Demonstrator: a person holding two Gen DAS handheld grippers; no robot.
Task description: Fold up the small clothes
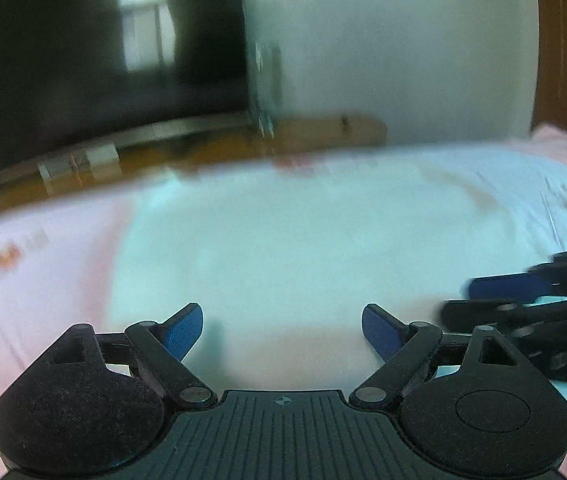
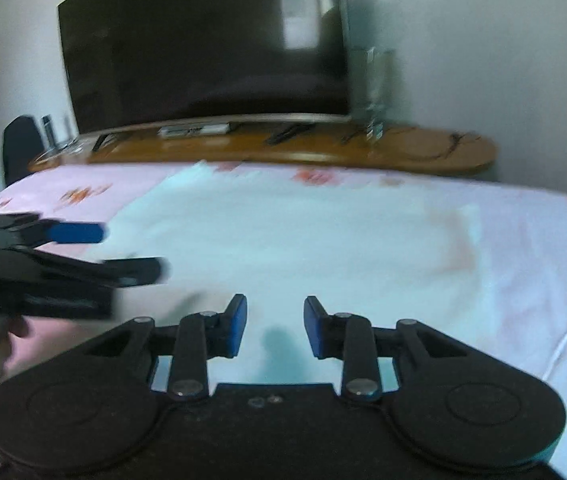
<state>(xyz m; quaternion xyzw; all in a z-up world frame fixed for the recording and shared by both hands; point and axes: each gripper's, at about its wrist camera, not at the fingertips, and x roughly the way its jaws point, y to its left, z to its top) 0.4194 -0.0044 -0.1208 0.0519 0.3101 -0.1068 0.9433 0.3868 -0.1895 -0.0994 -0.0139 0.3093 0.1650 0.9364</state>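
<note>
A pale mint-white garment (image 1: 303, 248) lies flat on a pink sheet; it also shows in the right wrist view (image 2: 303, 240). My left gripper (image 1: 282, 330) is open and empty just above the garment's near edge. My right gripper (image 2: 275, 326) is open and empty over the garment's near part. The right gripper shows at the right edge of the left wrist view (image 1: 523, 300), and the left gripper shows at the left of the right wrist view (image 2: 95, 248). Both views are blurred.
The pink sheet (image 2: 543, 280) with orange prints covers the bed. Beyond it stands a wooden shelf (image 2: 403, 148) with a large dark TV (image 2: 203, 48), a remote and small items. A dark chair (image 2: 19, 144) is at the far left.
</note>
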